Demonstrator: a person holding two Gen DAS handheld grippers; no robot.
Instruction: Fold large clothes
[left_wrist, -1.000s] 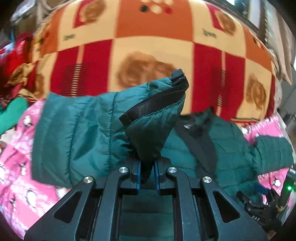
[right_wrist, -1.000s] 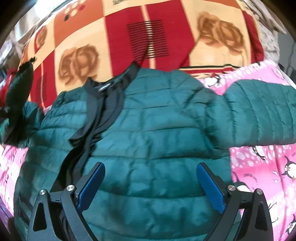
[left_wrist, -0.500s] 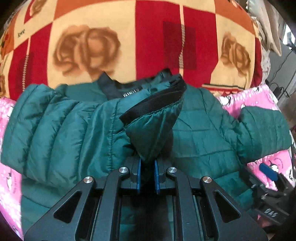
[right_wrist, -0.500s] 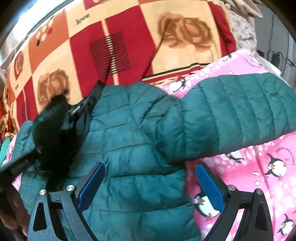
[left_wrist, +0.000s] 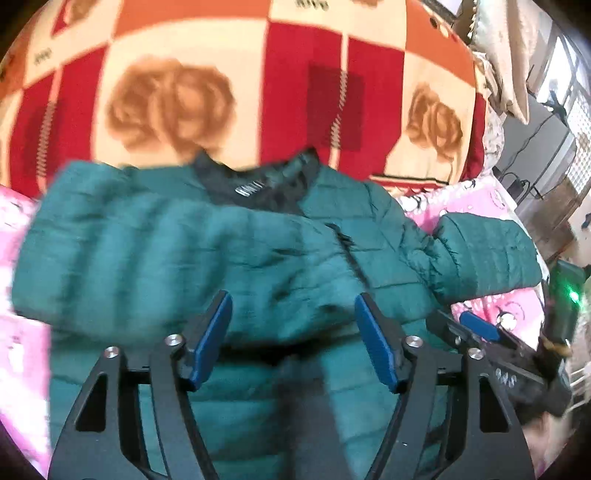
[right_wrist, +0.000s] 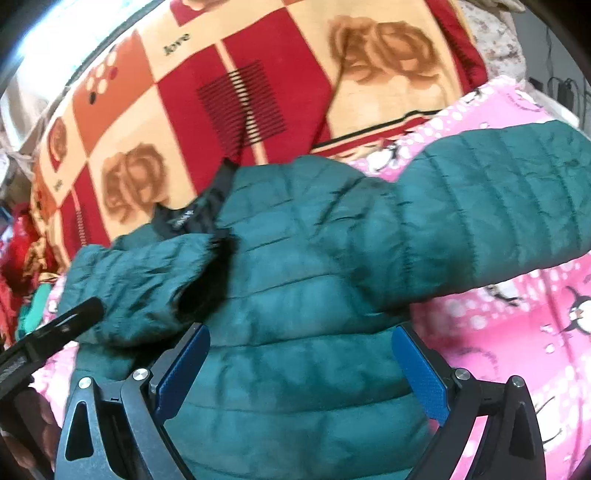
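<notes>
Hovering left gripper (left_wrist: 291, 332) | fingers apart, empty | green puffer jacket (left_wrist: 369, 258) just beyond fingertips | right gripper (right_wrist: 301, 369) released, over jacket

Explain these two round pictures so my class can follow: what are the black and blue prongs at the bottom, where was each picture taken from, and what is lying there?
No robot here: a person holds a two-finger gripper in each hand, each with a wide-angle camera looking along its fingers. One picture is from the left gripper, the other from the right gripper. Both are open and hold nothing. A green puffer jacket lies on a pink penguin sheet, with a red and orange blanket behind. One sleeve lies across the jacket's front; the other sleeve stretches sideways.
</notes>
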